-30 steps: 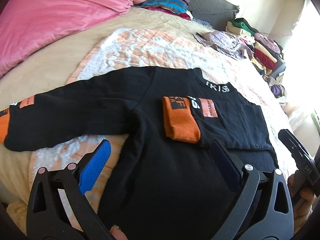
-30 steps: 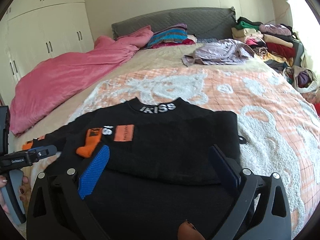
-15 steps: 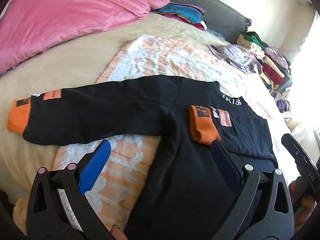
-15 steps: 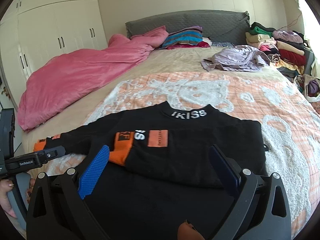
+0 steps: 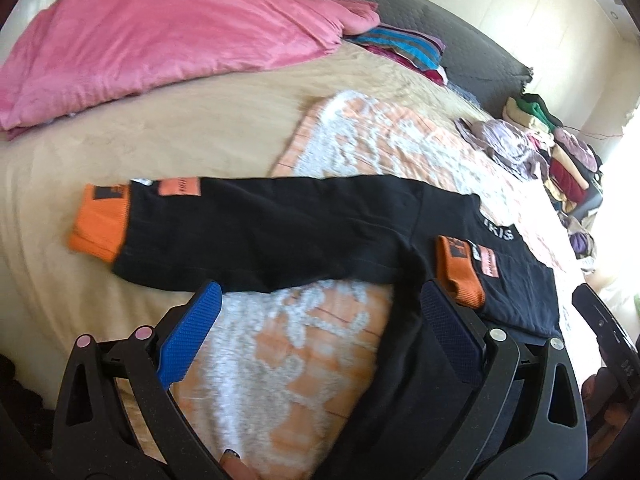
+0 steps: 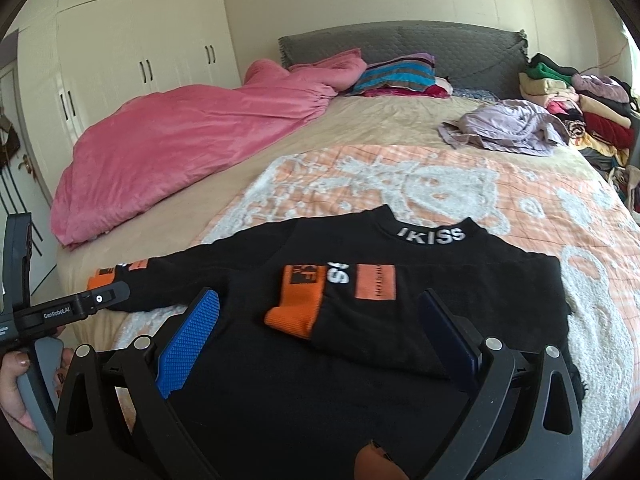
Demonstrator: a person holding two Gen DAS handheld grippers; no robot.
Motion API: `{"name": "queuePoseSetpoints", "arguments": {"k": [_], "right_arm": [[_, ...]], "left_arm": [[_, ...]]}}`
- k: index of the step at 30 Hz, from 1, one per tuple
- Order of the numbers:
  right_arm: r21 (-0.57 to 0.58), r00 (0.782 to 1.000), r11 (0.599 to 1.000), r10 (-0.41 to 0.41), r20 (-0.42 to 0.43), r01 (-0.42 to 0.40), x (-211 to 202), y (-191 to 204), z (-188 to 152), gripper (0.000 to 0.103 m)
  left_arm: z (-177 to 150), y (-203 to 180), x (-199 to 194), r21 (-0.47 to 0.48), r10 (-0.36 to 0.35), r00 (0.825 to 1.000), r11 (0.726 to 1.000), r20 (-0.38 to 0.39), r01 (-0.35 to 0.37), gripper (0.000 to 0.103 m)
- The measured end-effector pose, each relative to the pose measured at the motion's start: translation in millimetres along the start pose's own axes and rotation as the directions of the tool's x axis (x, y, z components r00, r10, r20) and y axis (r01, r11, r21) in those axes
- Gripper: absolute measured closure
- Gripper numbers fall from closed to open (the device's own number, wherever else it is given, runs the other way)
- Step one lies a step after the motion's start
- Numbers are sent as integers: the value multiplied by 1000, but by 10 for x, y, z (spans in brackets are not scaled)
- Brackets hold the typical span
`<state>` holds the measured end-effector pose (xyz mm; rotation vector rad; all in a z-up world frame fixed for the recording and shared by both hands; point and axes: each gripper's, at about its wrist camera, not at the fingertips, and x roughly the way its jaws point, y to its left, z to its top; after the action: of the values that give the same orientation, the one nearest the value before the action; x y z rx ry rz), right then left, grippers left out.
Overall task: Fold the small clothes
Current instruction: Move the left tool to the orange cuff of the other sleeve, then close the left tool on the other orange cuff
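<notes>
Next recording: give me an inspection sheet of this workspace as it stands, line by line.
Surface: bed with an orange-and-white blanket spread on it.
Job's things: black sweatshirt lying flat; one sleeve folded across the chest, the other sleeve stretched out sideways.
Clutter: pink duvet, striped folded cloth, lilac garment, stacked clothes.
Grippers: left gripper and right gripper both open, holding nothing.
Cables: nothing seen.
Surroundings: wardrobe, grey headboard.
</notes>
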<state>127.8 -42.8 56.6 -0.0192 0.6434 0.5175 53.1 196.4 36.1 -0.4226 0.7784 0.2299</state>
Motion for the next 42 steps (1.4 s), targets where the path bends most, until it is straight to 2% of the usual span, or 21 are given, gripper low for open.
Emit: {"name": "queuePoseSetpoints", "arguments": {"k": [22,34,42], "right_arm": [[-113,990,985,125,-66,-132,376,929,68,4],[-164,980,969,168,-105,-184,546,1299,87,4],[-140,973,969,185,-135,-204,654,1416,3,4]], "left_arm": [[74,789,-144,-141,61,998,988,14,-59,10],[102,1243,-139,-255,123,992,960,-6,-120,10],[93,1557,16,-340,140,989,929,-47,-147,10]]}}
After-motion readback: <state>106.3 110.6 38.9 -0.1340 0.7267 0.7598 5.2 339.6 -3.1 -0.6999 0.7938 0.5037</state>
